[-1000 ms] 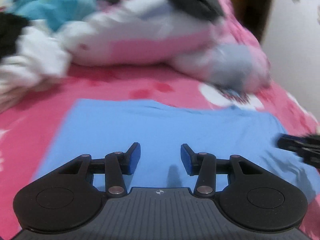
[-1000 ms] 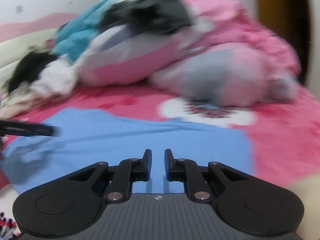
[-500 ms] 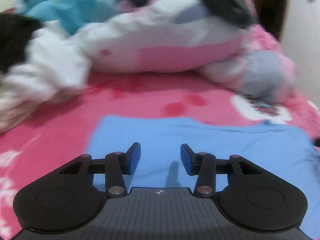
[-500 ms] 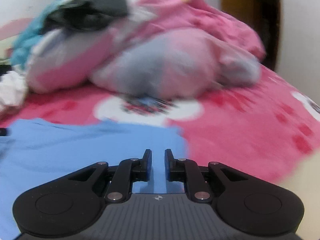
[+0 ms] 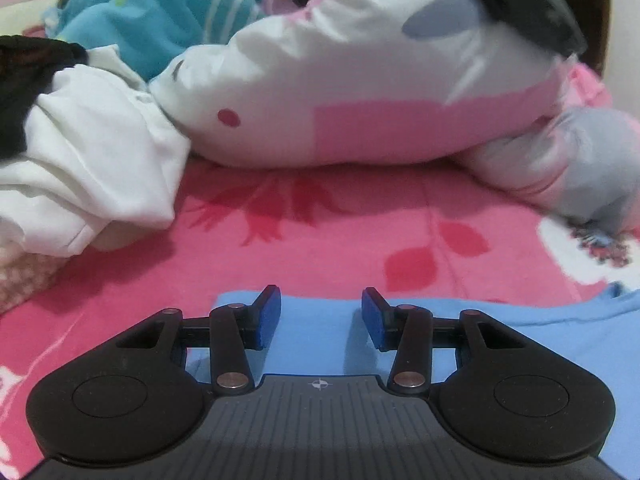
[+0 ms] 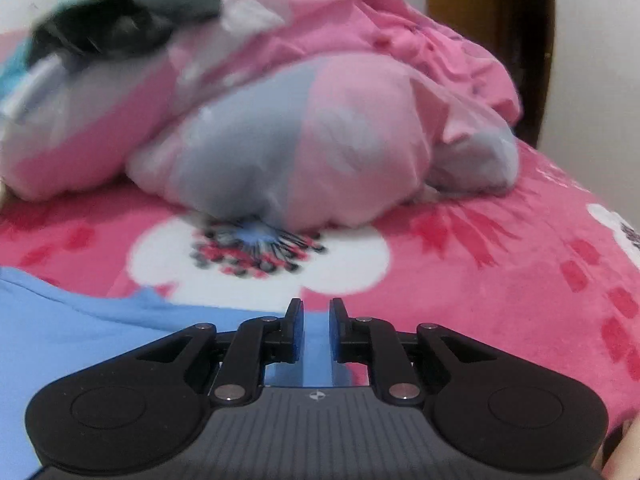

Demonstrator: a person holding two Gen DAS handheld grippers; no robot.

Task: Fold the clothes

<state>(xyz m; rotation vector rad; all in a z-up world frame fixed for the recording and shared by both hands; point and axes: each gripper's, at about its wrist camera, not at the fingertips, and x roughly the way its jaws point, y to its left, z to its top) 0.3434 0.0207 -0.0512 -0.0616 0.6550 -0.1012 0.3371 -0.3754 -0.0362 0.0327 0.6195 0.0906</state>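
Left gripper: its jaws are standing moderately apart with nothing clamped; the blue pads are hovering over the far left corner of the blue garment.
Right gripper: its jaws are standing nearly together, a narrow slot showing between the pads; whether cloth is caught in that slot is hard to tell, as only blue fabric is showing through it.
Blue garment: it is lying flat on the bedspread beneath both sets of jaws; its near part is being hidden by the gripper bodies, and in the right view it is being cut off at the left edge.
Bedspread: pink with red leaves and a white flower, it is stretching ahead of the jaws.
Pillow: white and pink, it is lying well beyond the left jaws.
White cloth: it is bunching up ahead and left of the left jaws.
Pile behind: teal and dark clothes are lying on top, blurred and cut off at the frame's top.
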